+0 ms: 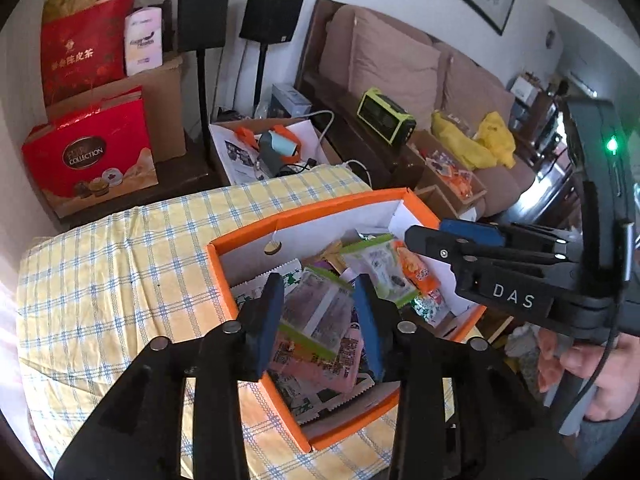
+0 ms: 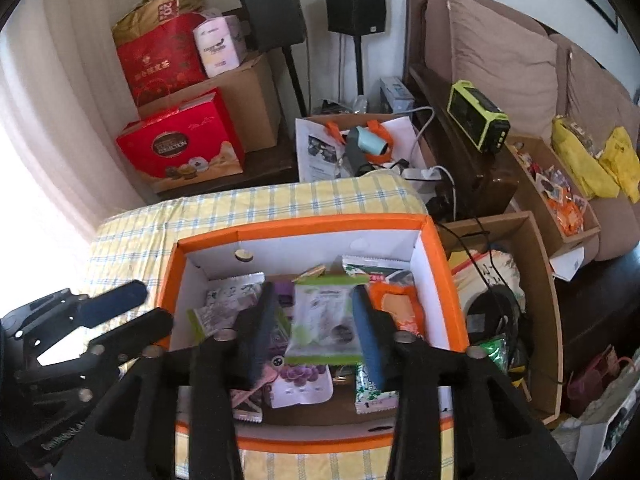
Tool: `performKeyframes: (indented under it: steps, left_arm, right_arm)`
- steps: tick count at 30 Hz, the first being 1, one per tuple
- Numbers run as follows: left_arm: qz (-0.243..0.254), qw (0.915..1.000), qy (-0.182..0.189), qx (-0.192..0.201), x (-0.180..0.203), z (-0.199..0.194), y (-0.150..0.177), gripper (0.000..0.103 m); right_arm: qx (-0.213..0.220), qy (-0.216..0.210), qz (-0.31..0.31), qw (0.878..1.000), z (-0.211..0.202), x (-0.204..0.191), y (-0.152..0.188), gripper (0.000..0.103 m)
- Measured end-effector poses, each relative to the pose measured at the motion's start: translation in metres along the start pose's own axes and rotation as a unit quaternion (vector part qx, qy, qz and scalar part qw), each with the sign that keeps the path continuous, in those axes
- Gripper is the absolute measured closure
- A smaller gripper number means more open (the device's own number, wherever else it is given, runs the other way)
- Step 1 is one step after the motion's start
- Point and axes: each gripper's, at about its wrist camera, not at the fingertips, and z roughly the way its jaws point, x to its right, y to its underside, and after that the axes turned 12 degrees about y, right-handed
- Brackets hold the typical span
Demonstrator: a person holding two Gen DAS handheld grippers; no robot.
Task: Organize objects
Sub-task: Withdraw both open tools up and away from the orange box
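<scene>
It is a busy living room with a brown sofa (image 1: 400,60), two black speakers on stands, and red gift bags (image 2: 180,144) piled in the corner. In front is a table with a yellow checked cloth (image 1: 120,264). On the cloth sits an orange box (image 2: 434,264) with white walls inside. It is full of snack packets.

A person holds a gripper in each hand. Both hang over the box and point down into it. The left gripper (image 1: 318,316) has its blue pads partly apart, and nothing is between them. Seen from its camera, a pink packet (image 1: 316,356) and a clear packet with green edges lie in the box under the gap. The right gripper (image 2: 316,320) is partly open too, and it holds nothing. A green and white packet (image 2: 324,324) lies in the box right below the space between its pads. I cannot tell how far above it the pads are, but they do not press on it.

I think this is the in-between step: the packets already lie in the box, and both hands are free. Another brown box (image 2: 568,204) of snacks waits on the sofa off to the right. Next, a hand likely needs to lift clear of the orange rim, go to a loose snack, open wide, and close on it gently, since the packets are thin and slippery.
</scene>
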Motion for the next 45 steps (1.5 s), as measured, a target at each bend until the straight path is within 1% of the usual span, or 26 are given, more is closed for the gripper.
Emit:
performKeyframes:
  steps: [1,2,3,4,5,6,7,10,11,12,14,15,16,17,20,22,23,30,36,42,45]
  left_arm:
    - [-0.004,1.0000,-0.004,0.004,-0.002,-0.003,0.000,0.054]
    - [-0.008,0.9999,-0.006,0.010,-0.005,-0.006,0.000,0.045]
    - [-0.013,0.9998,-0.007,0.015,-0.008,-0.009,0.000,0.041]
    - [-0.019,0.9996,-0.008,0.020,-0.011,-0.012,-0.001,0.036]
    - [-0.023,0.9994,-0.011,0.023,-0.014,-0.015,-0.002,0.034]
    - [-0.025,0.9993,-0.015,0.025,-0.015,-0.017,-0.002,0.033]
    - [-0.025,0.9991,-0.019,0.027,-0.017,-0.020,-0.002,0.029]
    - [-0.031,0.9984,-0.029,0.036,-0.021,-0.028,-0.003,0.019]
    - [-0.032,0.9982,-0.031,0.039,-0.021,-0.031,-0.003,0.015]
    - [-0.032,0.9980,-0.034,0.042,-0.022,-0.033,-0.003,0.013]
    - [-0.027,0.9979,-0.039,0.044,-0.022,-0.037,-0.003,0.007]
    - [-0.026,0.9979,-0.040,0.043,-0.023,-0.039,-0.002,0.006]
    - [-0.027,0.9979,-0.041,0.042,-0.024,-0.040,-0.002,0.003]
    - [-0.029,0.9977,-0.043,0.044,-0.024,-0.042,-0.002,0.000]
    - [-0.035,0.9968,-0.051,0.051,-0.027,-0.048,0.000,0.000]
    - [-0.037,0.9960,-0.062,0.053,-0.030,-0.052,0.001,0.000]
    - [-0.038,0.9955,-0.068,0.054,-0.031,-0.055,0.003,0.000]
    - [-0.045,0.9929,-0.096,0.053,-0.037,-0.073,0.015,0.000]
    - [-0.050,0.9907,-0.106,0.068,-0.037,-0.089,0.025,0.000]
    - [-0.051,0.9891,-0.118,0.071,-0.036,-0.101,0.038,0.000]
    - [-0.056,0.9870,-0.131,0.074,-0.037,-0.106,0.046,0.000]
  right_arm:
    - [0.002,0.001,0.001,1.000,-0.001,0.001,0.000,0.051]
    - [0.003,0.000,0.003,1.000,-0.001,0.002,0.001,0.048]
    - [0.004,0.001,0.007,1.000,-0.002,0.003,0.000,0.043]
    - [0.006,0.002,0.010,1.000,-0.002,0.004,0.000,0.040]
    - [0.007,0.003,0.011,1.000,-0.002,0.006,-0.001,0.039]
    - [0.008,0.005,0.012,1.000,-0.002,0.006,-0.002,0.035]
    - [0.009,0.005,0.013,1.000,-0.003,0.006,-0.001,0.032]
    - [0.012,0.005,0.012,1.000,-0.005,0.005,-0.001,0.028]
    - [0.012,0.002,0.012,1.000,-0.006,0.004,-0.001,0.028]
    - [0.012,-0.005,0.012,1.000,-0.006,0.004,0.000,0.027]
    - [0.012,-0.010,0.010,1.000,-0.007,0.002,0.000,0.026]
    - [0.013,-0.009,0.008,1.000,-0.007,0.001,0.000,0.023]
    - [0.015,-0.009,0.008,1.000,-0.008,0.000,0.000,0.020]
    - [0.016,-0.010,0.009,1.000,-0.009,-0.001,0.000,0.020]
    - [0.019,-0.014,0.013,1.000,-0.010,-0.002,0.000,0.013]
    - [0.021,-0.013,0.012,1.000,-0.012,-0.003,0.001,0.002]
    - [0.023,-0.013,0.011,1.000,-0.013,-0.004,0.001,0.000]
    - [0.040,-0.014,0.000,0.999,-0.026,-0.020,0.008,0.000]
    - [0.050,-0.014,-0.009,0.999,-0.038,-0.031,0.015,0.000]
    - [0.060,-0.015,-0.009,0.998,-0.052,-0.035,0.026,0.000]
    - [0.068,-0.017,-0.011,0.997,-0.061,-0.039,0.036,0.000]
